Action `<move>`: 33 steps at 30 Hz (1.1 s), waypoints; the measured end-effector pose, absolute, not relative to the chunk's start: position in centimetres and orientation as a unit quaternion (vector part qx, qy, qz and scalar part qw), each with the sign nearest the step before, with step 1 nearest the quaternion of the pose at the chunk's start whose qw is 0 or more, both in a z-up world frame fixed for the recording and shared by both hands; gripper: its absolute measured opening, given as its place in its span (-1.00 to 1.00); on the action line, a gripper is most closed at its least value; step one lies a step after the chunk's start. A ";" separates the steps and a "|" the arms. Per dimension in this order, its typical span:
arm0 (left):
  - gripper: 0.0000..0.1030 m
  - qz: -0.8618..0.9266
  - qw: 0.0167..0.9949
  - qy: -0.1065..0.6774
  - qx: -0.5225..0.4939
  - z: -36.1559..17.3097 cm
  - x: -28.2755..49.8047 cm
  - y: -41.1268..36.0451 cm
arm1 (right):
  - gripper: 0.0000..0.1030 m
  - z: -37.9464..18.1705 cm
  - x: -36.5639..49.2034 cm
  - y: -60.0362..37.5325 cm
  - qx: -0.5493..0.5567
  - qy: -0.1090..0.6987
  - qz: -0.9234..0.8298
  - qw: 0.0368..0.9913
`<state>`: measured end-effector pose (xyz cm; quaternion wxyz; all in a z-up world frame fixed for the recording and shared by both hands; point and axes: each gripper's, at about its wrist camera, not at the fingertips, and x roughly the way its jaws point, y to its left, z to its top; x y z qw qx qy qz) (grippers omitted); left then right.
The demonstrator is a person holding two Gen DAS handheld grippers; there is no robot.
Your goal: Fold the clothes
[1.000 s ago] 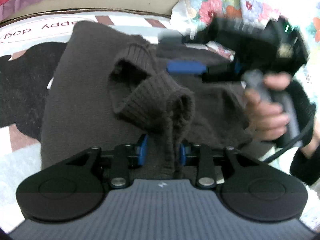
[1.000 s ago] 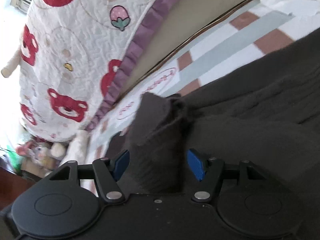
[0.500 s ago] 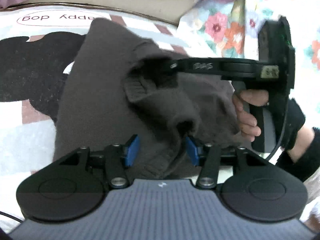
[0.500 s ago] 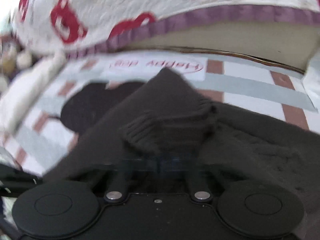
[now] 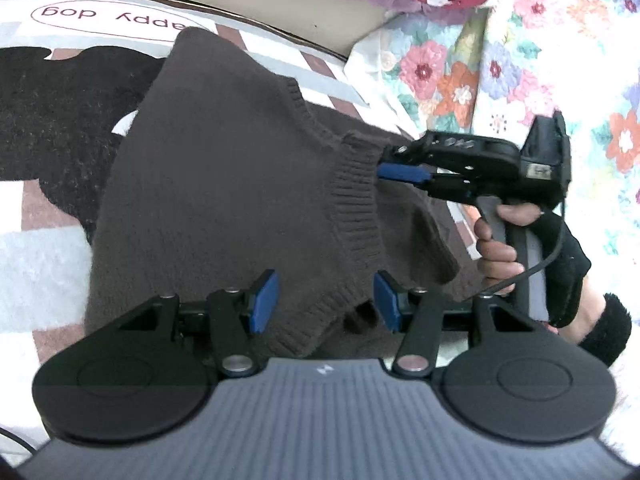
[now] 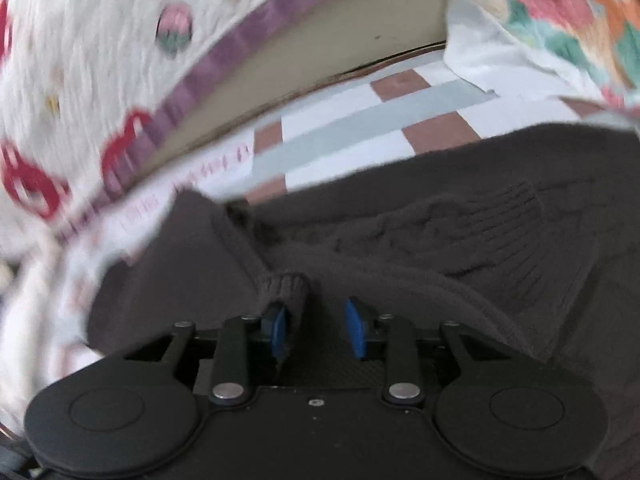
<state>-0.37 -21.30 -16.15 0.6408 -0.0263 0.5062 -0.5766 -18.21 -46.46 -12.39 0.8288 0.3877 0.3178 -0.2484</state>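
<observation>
A dark brown knit sweater (image 5: 224, 184) is lying spread over a checked mat (image 5: 36, 248) printed with a black dog shape, beside a floral cloth (image 5: 520, 60). The left gripper (image 5: 326, 300) is hovering with its fingers wide apart on either side of the ribbed hem, gripping nothing. The right gripper (image 5: 384, 162) is meeting the ribbed edge farther along, its fingers (image 6: 278, 330) parted with a fold of rib lying against the left pad.
</observation>
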 end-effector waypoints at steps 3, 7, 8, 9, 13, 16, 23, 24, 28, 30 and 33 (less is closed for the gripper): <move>0.01 -0.567 0.644 0.512 -0.031 -16.5 -0.2 -21.4 | -0.08 -12.9 -18.2 -47.2 0.442 0.291 -0.221 0.819; 0.01 -0.556 0.651 0.516 -0.032 -16.6 -0.1 -21.2 | -0.06 -13.6 -17.5 -46.5 0.447 0.286 -0.226 0.817; 0.01 -0.549 0.653 0.521 -0.033 -16.8 0.0 -21.3 | -0.06 -13.7 -17.3 -46.3 0.442 0.286 -0.230 0.818; 0.00 -0.541 0.653 0.528 -0.035 -17.2 0.2 -21.3 | -0.06 -13.6 -17.2 -46.1 0.427 0.291 -0.236 0.823; 0.00 -0.535 0.654 0.533 -0.041 -17.5 0.2 -21.4 | -0.07 -12.5 -16.7 -45.4 0.346 0.309 -0.265 0.845; -0.01 -0.532 0.657 0.534 -0.027 -17.3 -0.1 -22.1 | -0.07 -12.2 -17.0 -45.7 0.341 0.301 -0.265 0.851; 0.00 -0.534 0.654 0.534 0.055 -16.8 -1.0 -26.8 | -0.07 -13.4 -19.2 -47.5 0.373 0.283 -0.290 0.834; 0.00 -0.530 0.654 0.536 0.067 -16.9 -1.2 -27.5 | -0.07 -13.7 -19.5 -47.8 0.382 0.281 -0.290 0.831; 0.01 -0.527 0.650 0.543 0.070 -17.1 -1.2 -28.9 | -0.07 -13.1 -20.6 -47.9 0.355 0.283 -0.306 0.837; 0.01 -0.521 0.654 0.544 0.077 -17.4 -1.3 -29.3 | -0.07 -12.2 -21.9 -48.1 0.321 0.280 -0.324 0.845; 0.01 -0.507 0.663 0.545 0.079 -17.4 -1.5 -29.6 | -0.07 -11.4 -25.2 -49.2 0.325 0.260 -0.354 0.838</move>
